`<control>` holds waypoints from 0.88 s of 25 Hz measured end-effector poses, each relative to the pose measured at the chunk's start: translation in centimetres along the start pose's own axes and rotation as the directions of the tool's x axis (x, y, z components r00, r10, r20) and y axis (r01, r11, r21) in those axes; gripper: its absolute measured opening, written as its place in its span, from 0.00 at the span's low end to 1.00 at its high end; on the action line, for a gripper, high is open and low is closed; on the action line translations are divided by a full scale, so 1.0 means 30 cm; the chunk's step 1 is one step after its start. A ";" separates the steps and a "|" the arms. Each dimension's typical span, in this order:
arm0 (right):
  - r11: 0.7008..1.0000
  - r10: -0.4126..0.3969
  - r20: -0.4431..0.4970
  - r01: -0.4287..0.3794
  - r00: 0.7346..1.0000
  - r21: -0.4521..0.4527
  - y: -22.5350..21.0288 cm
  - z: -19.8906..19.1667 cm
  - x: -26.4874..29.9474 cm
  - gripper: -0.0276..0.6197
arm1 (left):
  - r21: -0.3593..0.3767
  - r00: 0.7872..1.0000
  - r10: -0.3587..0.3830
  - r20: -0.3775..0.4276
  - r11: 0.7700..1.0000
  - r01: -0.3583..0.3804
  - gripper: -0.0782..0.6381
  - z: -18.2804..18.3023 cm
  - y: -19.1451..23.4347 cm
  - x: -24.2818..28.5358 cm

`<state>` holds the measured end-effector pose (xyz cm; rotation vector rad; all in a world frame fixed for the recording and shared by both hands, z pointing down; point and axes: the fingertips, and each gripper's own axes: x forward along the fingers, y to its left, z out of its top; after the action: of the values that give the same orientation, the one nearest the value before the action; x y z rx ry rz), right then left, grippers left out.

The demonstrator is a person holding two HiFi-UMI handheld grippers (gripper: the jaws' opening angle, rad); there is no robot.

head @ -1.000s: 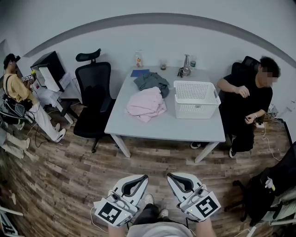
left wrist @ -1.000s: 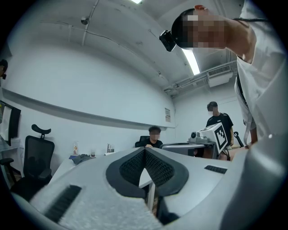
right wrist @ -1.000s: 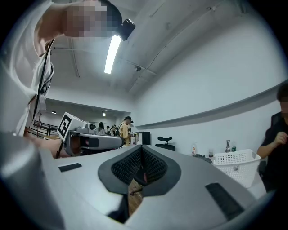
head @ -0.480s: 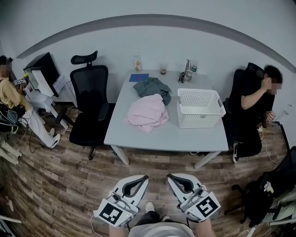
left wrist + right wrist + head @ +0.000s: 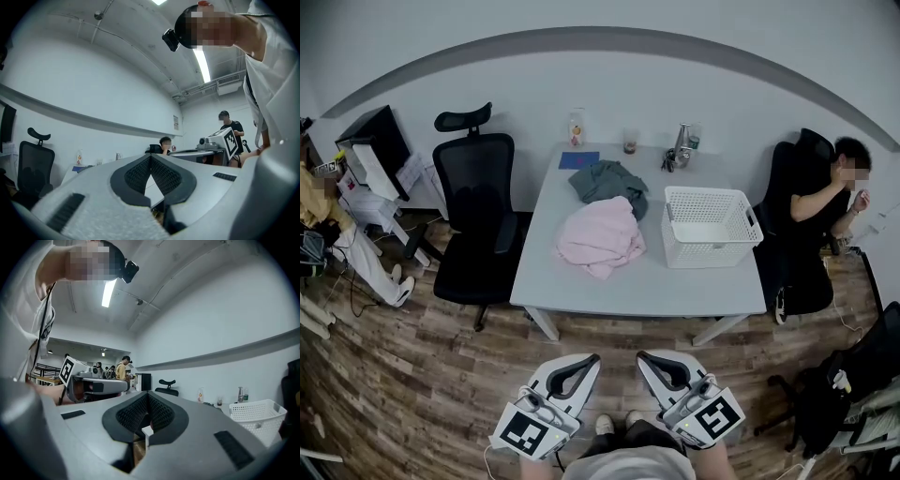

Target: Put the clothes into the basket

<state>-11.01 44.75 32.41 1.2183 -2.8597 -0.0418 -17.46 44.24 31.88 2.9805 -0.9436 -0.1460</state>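
Note:
On the white table (image 5: 637, 281) lie a crumpled pink garment (image 5: 598, 236) and, behind it, a grey-green garment (image 5: 608, 180). A white slatted basket (image 5: 711, 226) stands empty to the right of the clothes; it shows too in the right gripper view as the basket (image 5: 255, 418) at the far right. Both grippers are held low at the bottom of the head view, well short of the table, over the wooden floor. My left gripper (image 5: 589, 359) (image 5: 151, 158) is shut with nothing in it. The right gripper (image 5: 645, 357) (image 5: 148, 394) is shut too and empty.
A black office chair (image 5: 480, 211) stands at the table's left side. A person (image 5: 827, 202) sits in a chair at the right. Bottles and cups (image 5: 628, 141) and a blue notebook (image 5: 579, 159) are at the table's far end. A dark bag (image 5: 834, 389) lies right.
The table, clothes and basket have come nearer and sit lower in the head view. Both grippers keep their places at the bottom, still shut. The seated person has raised a hand.

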 end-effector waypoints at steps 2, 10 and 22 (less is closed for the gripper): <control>1.000 -0.001 -0.009 0.001 1.000 0.006 -0.019 -0.010 0.022 0.05 | 0.005 1.000 0.006 -0.006 1.000 -0.006 0.12 -0.011 0.026 0.012; 1.000 0.018 -0.009 -0.018 1.000 0.019 -0.141 -0.042 0.121 0.05 | -0.037 0.996 0.013 -0.088 0.999 -0.017 0.12 -0.071 0.117 0.109; 0.996 0.083 0.013 -0.083 0.996 0.037 -0.444 -0.051 0.286 0.05 | 0.000 0.997 0.067 -0.030 0.998 -0.067 0.12 -0.062 0.333 0.374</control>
<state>-7.29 29.31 33.61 1.1074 -2.9301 0.0066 -13.87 29.59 33.18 2.9368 -1.0381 -0.1000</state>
